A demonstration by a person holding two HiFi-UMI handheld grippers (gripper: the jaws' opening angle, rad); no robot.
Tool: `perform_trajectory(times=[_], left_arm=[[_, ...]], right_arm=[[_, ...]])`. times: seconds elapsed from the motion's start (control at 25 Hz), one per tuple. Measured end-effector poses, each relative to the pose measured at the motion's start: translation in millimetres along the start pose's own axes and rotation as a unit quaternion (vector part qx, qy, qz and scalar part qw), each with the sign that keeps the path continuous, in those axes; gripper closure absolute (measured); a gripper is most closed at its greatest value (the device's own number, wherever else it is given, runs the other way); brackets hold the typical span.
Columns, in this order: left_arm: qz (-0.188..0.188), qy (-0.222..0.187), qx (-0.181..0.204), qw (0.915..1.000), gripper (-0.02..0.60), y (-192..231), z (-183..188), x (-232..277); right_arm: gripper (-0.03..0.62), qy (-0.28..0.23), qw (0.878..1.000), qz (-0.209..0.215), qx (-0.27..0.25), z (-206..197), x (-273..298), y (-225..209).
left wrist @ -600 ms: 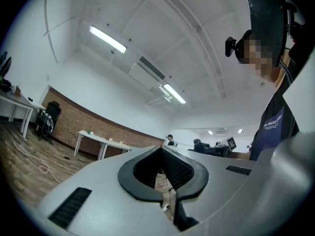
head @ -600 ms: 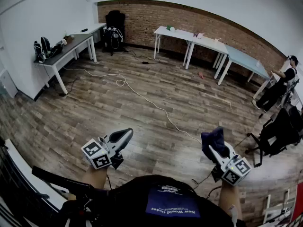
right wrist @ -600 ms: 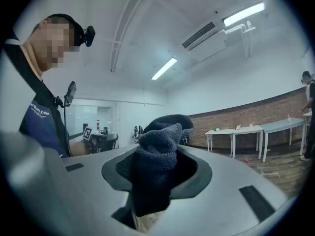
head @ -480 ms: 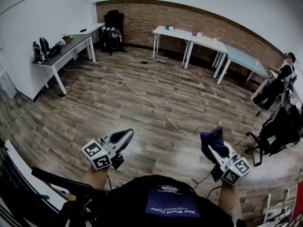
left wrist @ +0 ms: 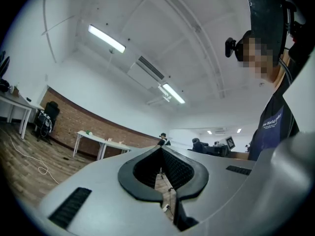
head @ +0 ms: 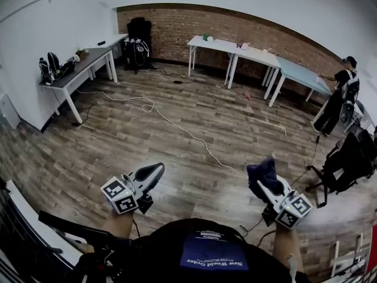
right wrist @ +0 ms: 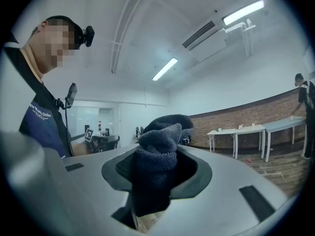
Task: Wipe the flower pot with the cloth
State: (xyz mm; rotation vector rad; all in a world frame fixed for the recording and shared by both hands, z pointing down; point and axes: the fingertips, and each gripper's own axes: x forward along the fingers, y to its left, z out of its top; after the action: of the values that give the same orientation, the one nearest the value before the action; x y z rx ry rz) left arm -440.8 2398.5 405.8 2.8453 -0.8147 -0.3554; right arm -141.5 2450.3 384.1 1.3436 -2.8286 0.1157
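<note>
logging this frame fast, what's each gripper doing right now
Left gripper: closed, holding nothing.
Right gripper: closed on the dark cloth.

The 2 claws are held out low in front of the person's torso, well apart, 1 at each side. The left claw (head: 154,171) tilts slightly upward and angles toward the middle; its jaws are pressed together with nothing between them. The left forearm (head: 119,223) comes up from below to its marker cube (head: 121,194). The right claw (head: 265,183) points about level and a little inward, jaws clamped on a bunched dark cloth (head: 263,171) that bulges past the tips. The right forearm (head: 287,244) sits beneath its own cube (head: 293,210).
</note>
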Motion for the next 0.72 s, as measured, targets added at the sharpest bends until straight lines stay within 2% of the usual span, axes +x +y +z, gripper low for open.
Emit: perform_trajectory(times=[0.32,0.72], left_arm=[[0.009,-0.003,-0.003,1.0,0.58,21.0,5.4,-13.9],[0.046,-0.01,0.001,0.9989,0.58,110.2,40.8,-113.9]], right_arm=[[0.461,0.004,1.0,0.009,0.006,2.3,30.8,4.3],[0.461,0.001,1.0,0.028,0.004,8.3,143.2,65.4]])
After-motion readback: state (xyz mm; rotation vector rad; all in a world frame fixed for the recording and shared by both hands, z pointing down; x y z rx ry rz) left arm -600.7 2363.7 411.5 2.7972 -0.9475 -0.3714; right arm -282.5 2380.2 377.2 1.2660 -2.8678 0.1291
